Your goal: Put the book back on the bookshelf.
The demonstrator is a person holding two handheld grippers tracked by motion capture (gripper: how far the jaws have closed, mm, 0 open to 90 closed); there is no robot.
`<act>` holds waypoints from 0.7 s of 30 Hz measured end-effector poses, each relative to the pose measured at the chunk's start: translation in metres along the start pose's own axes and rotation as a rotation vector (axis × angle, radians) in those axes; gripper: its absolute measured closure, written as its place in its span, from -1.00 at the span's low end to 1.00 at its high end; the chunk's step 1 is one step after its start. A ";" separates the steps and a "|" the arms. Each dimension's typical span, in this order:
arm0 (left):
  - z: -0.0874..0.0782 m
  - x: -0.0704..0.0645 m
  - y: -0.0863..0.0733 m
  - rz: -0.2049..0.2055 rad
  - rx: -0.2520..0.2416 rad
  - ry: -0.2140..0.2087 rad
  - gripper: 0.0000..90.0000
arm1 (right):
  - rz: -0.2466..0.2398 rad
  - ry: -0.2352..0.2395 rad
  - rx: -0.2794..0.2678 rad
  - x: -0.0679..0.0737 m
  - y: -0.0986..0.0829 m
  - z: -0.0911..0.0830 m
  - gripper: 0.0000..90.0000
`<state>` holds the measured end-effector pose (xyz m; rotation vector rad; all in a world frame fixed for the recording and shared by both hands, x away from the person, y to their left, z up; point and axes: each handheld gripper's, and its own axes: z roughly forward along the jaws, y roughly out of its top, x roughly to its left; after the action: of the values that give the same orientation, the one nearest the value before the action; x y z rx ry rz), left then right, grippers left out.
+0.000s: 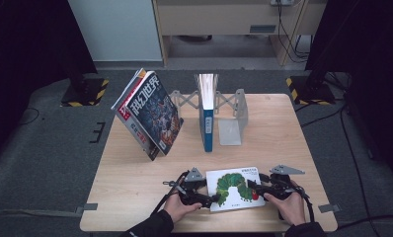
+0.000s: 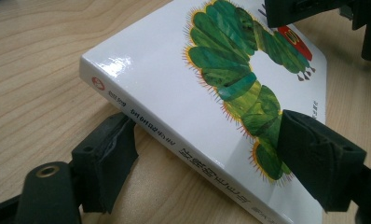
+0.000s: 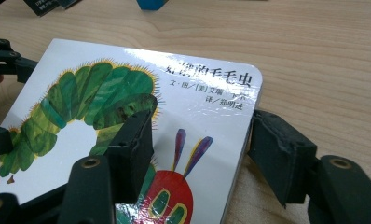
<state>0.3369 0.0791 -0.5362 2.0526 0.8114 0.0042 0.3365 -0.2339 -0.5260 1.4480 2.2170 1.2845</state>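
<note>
Fingers of the left gripper (image 1: 212, 198) pinch the near-left edge of the white caterpillar picture book (image 1: 234, 187): in the left gripper view one pad (image 2: 110, 154) sits under the spine (image 2: 174, 144) and the other (image 2: 314, 158) lies on the cover. Fingers of the right gripper (image 1: 254, 186) straddle the book's right edge in the same way, one pad (image 3: 132, 149) on the cover over the caterpillar's red head, the other (image 3: 279, 151) against the side; whether the pads press firmly cannot be told. The left hand (image 1: 177, 207) and right hand (image 1: 289, 205) hold the grippers at the table's near edge. The book rests near the front of the wooden table (image 1: 130, 182), its spine side tilted up off the surface in the left gripper view. Beyond it, mid-table, a blue-spined book (image 1: 207, 118) stands upright against a grey metal bookend rack (image 1: 231, 116). Left of that, a dark-covered magazine (image 1: 152, 116) leans tilted with thinner volumes behind it. Past the table lie dark floor mats, cables and light cabinets (image 1: 224, 19).
</note>
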 end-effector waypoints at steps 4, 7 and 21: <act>-0.001 0.002 0.000 0.000 0.000 -0.015 -0.59 | -0.003 0.006 -0.025 0.001 0.002 0.002 -0.07; -0.001 0.002 0.000 -0.002 0.000 -0.019 -0.59 | -0.010 0.007 -0.033 0.001 0.003 0.004 -0.07; -0.002 0.002 -0.001 -0.001 -0.002 -0.022 -0.57 | -0.006 0.041 -0.044 0.000 0.000 0.006 -0.10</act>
<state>0.3373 0.0816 -0.5365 2.0465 0.7992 -0.0176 0.3400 -0.2307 -0.5292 1.4110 2.2024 1.3639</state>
